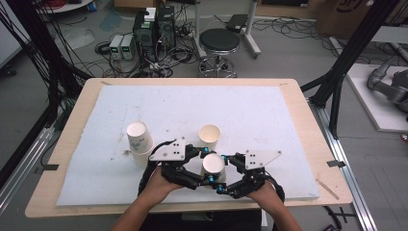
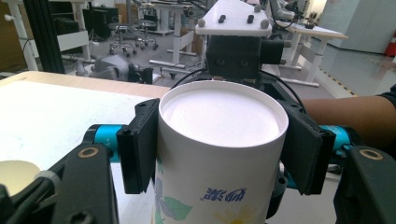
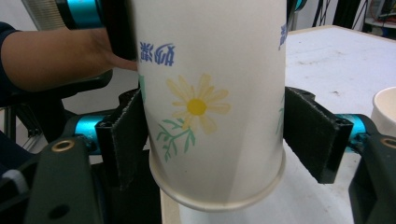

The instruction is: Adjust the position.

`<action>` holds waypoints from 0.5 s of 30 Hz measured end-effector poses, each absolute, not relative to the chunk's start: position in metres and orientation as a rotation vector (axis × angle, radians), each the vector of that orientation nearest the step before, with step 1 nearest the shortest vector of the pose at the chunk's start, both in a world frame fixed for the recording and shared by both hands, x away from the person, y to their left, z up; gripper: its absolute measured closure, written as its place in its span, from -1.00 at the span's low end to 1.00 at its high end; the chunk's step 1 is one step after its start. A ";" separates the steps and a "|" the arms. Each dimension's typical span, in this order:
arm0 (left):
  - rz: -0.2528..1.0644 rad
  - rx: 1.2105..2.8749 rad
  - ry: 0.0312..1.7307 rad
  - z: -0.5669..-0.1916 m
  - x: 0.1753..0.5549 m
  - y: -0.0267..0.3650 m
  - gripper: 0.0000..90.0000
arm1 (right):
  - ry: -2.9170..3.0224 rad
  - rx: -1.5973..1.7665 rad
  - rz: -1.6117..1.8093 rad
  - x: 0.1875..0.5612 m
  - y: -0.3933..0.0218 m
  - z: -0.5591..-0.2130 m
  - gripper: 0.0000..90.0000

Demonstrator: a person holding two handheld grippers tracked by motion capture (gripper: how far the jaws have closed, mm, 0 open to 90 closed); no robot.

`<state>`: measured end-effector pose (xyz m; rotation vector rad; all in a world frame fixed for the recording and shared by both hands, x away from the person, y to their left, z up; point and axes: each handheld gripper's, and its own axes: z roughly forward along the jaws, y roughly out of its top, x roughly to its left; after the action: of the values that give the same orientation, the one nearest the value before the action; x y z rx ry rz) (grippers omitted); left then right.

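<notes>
A white paper cup (image 1: 213, 162) with a daisy and blue print is held upside down near the table's front edge, its flat base facing up (image 2: 223, 116) and its rolled rim at the bottom (image 3: 219, 196). My left gripper (image 1: 208, 165) is shut on it near the base, both pads (image 2: 137, 144) pressed to its wall. My right gripper (image 1: 221, 173) faces it from the other side and is shut on the cup lower down, near the rim, with its pads (image 3: 126, 135) against the wall.
An upright empty cup (image 1: 210, 134) stands just behind the held one. At the left a printed cup (image 1: 138, 136) leans on another cup (image 1: 143, 157). A white foam sheet (image 1: 240, 106) covers the wooden table. A stool (image 1: 219, 45) and computers stand beyond.
</notes>
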<state>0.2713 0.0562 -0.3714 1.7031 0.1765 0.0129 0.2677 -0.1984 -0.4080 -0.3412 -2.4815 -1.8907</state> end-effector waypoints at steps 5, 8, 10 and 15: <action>0.008 1.697 0.176 -0.372 0.272 0.057 -0.22 | -2.479 -0.332 -1.897 0.268 -0.198 -0.409 -0.39; 0.005 1.692 0.181 -0.372 0.271 0.057 -0.22 | -2.477 -0.335 -1.893 0.267 -0.198 -0.408 -0.37; 0.007 1.695 0.182 -0.372 0.272 0.058 -0.22 | -2.482 -0.336 -1.891 0.267 -0.198 -0.408 -0.36; 0.037 1.707 0.214 -0.372 0.271 0.056 -0.56 | -2.522 -0.339 -1.868 0.268 -0.198 -0.408 -0.36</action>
<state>0.2708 0.0561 -0.3721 1.7071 0.2142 0.0374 0.2677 -0.1984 -0.4075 -0.3390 -2.5223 -1.8683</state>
